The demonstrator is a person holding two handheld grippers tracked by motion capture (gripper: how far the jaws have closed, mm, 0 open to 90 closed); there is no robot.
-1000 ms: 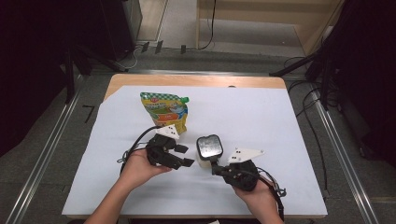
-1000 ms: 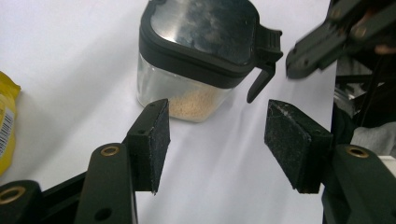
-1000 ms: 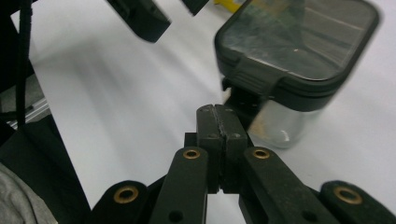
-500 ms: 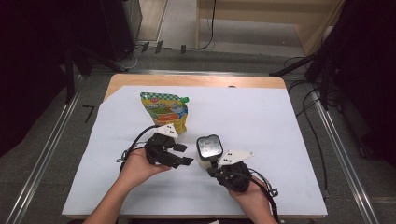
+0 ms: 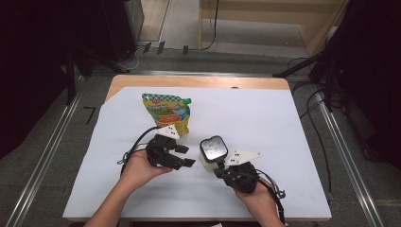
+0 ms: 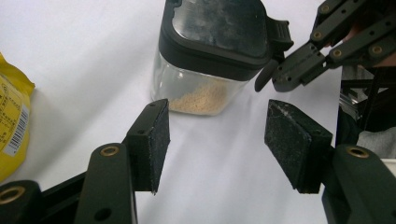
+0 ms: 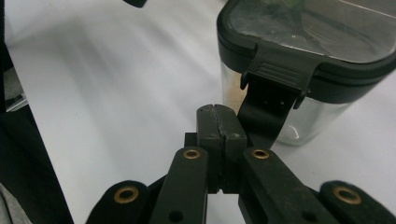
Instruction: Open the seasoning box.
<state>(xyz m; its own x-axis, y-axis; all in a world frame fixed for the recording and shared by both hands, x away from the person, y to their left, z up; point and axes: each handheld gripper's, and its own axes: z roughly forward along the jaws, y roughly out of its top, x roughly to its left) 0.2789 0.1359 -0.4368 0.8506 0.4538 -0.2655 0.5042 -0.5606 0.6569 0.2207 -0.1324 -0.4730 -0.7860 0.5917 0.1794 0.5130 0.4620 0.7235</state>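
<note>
A clear square jar [image 5: 213,147] with a black clip lid stands mid-table, a little tan powder in its bottom [image 6: 201,100]. My left gripper [image 5: 186,156] lies just left of it, open, its pads [image 6: 156,137] apart with only bare table between them and the jar [image 6: 210,56] a short way ahead. My right gripper [image 5: 219,167] is shut, pads pressed together with nothing between them. Its tips [image 7: 218,122] sit right under the lid's latch [image 7: 276,74] on the jar's near side. The right gripper [image 6: 299,65] also shows beside the lid.
A yellow and green spouted pouch [image 5: 166,111] lies flat behind the left gripper, its edge [image 6: 11,126] at the left. White paper [image 5: 265,118] covers the wooden table [image 5: 198,81]. Cables trail from both grippers toward the near edge.
</note>
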